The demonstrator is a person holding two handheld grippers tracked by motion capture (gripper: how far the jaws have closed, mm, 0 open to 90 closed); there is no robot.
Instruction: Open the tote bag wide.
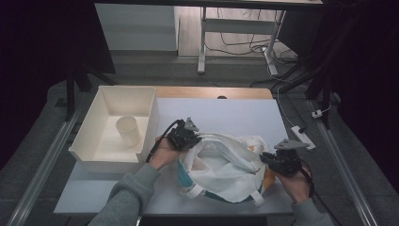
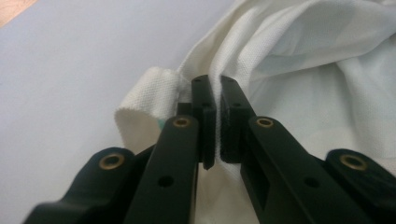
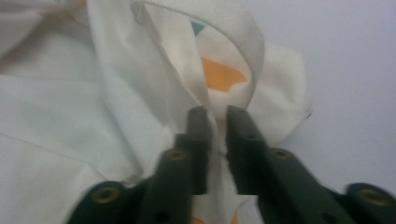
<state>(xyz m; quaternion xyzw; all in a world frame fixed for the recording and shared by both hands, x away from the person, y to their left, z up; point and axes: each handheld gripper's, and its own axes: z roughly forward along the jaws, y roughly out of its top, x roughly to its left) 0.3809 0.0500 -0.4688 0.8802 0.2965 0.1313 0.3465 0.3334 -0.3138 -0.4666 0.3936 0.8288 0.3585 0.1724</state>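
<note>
A white cloth bag [image 1: 221, 169] with orange and teal patches lies crumpled on the table's near half, its mouth spread open. My left gripper [image 1: 192, 141] is at the bag's left rim. In the left gripper view the left gripper [image 2: 214, 81] is shut on a fold of the bag [image 2: 303, 70], beside a woven strap. My right gripper [image 1: 266, 159] is at the bag's right rim. In the right gripper view the right gripper [image 3: 217, 112] stands slightly apart, with a thin fold of the bag [image 3: 70, 116] between the jaws but not pinched.
A white open bin [image 1: 89, 153] stands at the table's left with a pale cup [image 1: 128, 130] lying inside it. The pale table top [image 1: 226, 110] is bare behind the bag. A power strip [image 1: 301, 136] lies off the right edge.
</note>
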